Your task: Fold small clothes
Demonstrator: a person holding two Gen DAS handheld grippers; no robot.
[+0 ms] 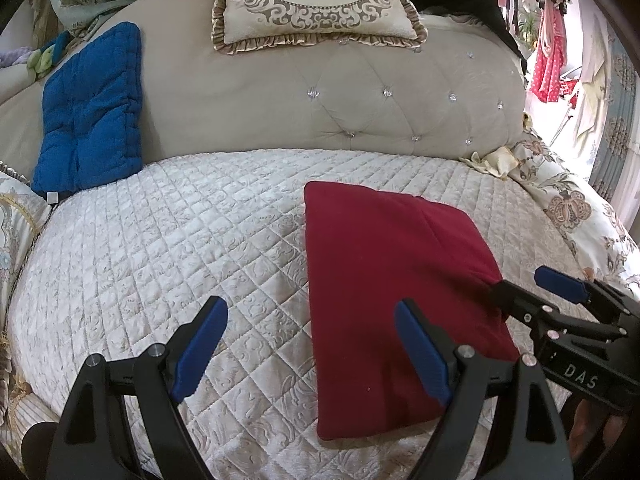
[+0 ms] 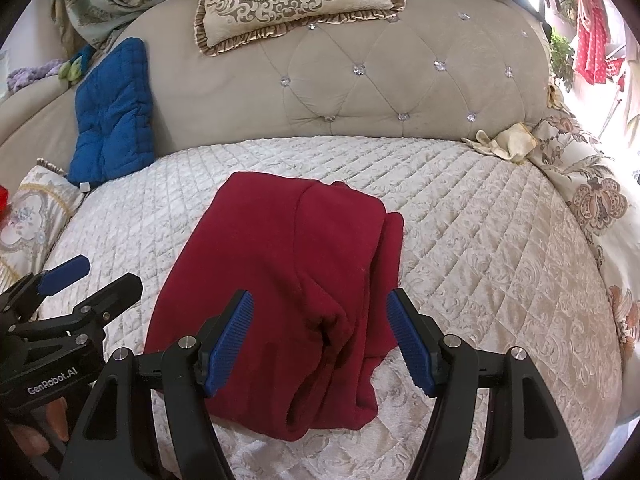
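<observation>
A dark red garment (image 1: pixel 384 280) lies folded in a long rectangle on the quilted bed cover (image 1: pixel 180 240). It also shows in the right wrist view (image 2: pixel 288 280), with bunched layers along its right and near edges. My left gripper (image 1: pixel 312 344) is open and empty at the garment's near left edge. My right gripper (image 2: pixel 320 336) is open and empty, its jaws standing on either side of the garment's near end. The right gripper also shows in the left wrist view (image 1: pixel 528 292), at the garment's right edge. The left gripper also shows in the right wrist view (image 2: pixel 92 276), left of the garment.
A blue quilted cushion (image 1: pixel 88 112) leans on the tufted beige headboard (image 1: pixel 320 100). An ornate frilled pillow (image 1: pixel 316 4) sits on top of it. A floral bedding roll (image 2: pixel 592 208) lines the right side. A patterned pillow (image 2: pixel 32 216) lies at the left.
</observation>
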